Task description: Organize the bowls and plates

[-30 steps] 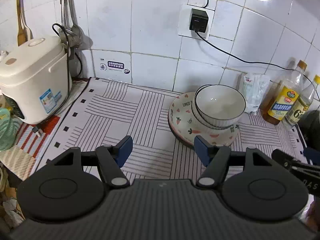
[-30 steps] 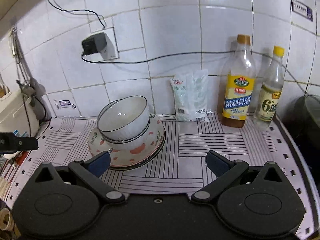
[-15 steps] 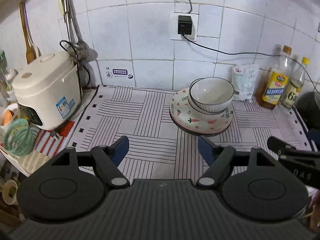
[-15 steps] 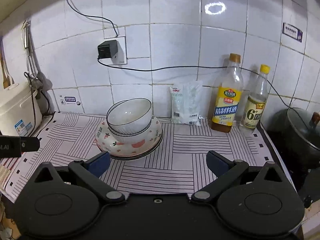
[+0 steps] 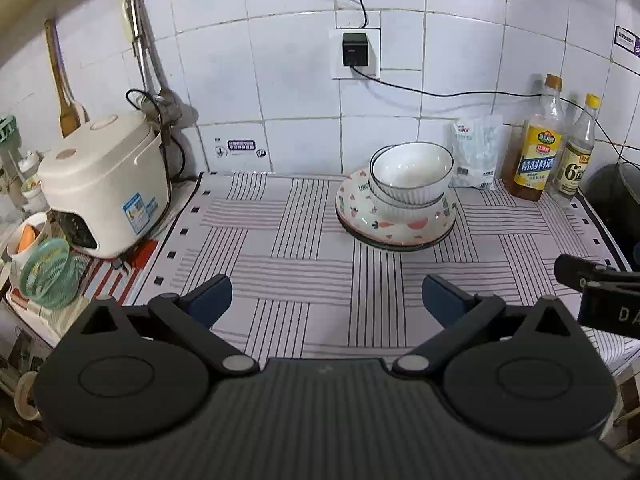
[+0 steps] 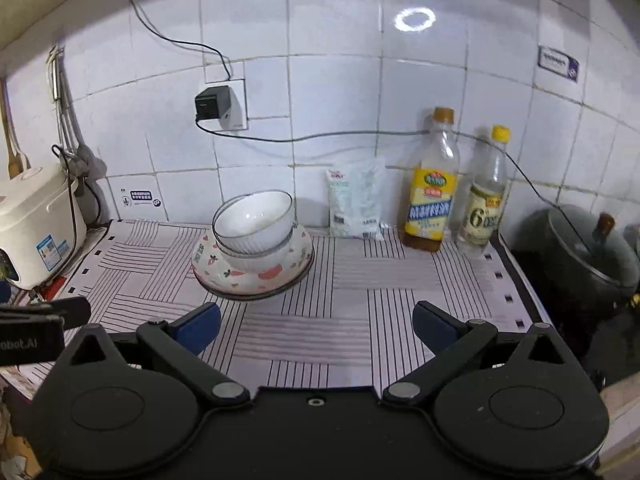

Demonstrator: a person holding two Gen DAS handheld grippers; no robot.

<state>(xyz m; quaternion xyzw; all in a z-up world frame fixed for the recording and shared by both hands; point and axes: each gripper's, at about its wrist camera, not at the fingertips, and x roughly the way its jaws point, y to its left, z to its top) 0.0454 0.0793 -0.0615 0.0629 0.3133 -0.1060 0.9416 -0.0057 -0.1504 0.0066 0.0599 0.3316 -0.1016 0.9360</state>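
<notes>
One tabletop (image 5: pixel 304 248), covered by a white mat with black line blocks, backed by a white tiled wall (image 5: pixel 296 92) with a socket and black plug (image 5: pixel 354 49). At the left end: cream rice cooker (image 5: pixel 102 184), green basket (image 5: pixel 50 274), utensils hung on the wall. At the right end: salt bag (image 5: pixel 476 152), two bottles (image 5: pixel 538 152), dark lidded pot (image 6: pixel 592 256).

Two white bowls (image 5: pixel 410 174), nested and tilted, sit on a stack of fruit-patterned plates (image 5: pixel 394 226) near the wall, right of the mat's middle.

Left tool (image 5: pixel 327 300): jaws opening wide, nothing between them, over bare mat, well short of the stack, which lies ahead and slightly right.

Right tool (image 6: pixel 316 326): jaws spread, empty, stack ahead and to the left, apart from it.
</notes>
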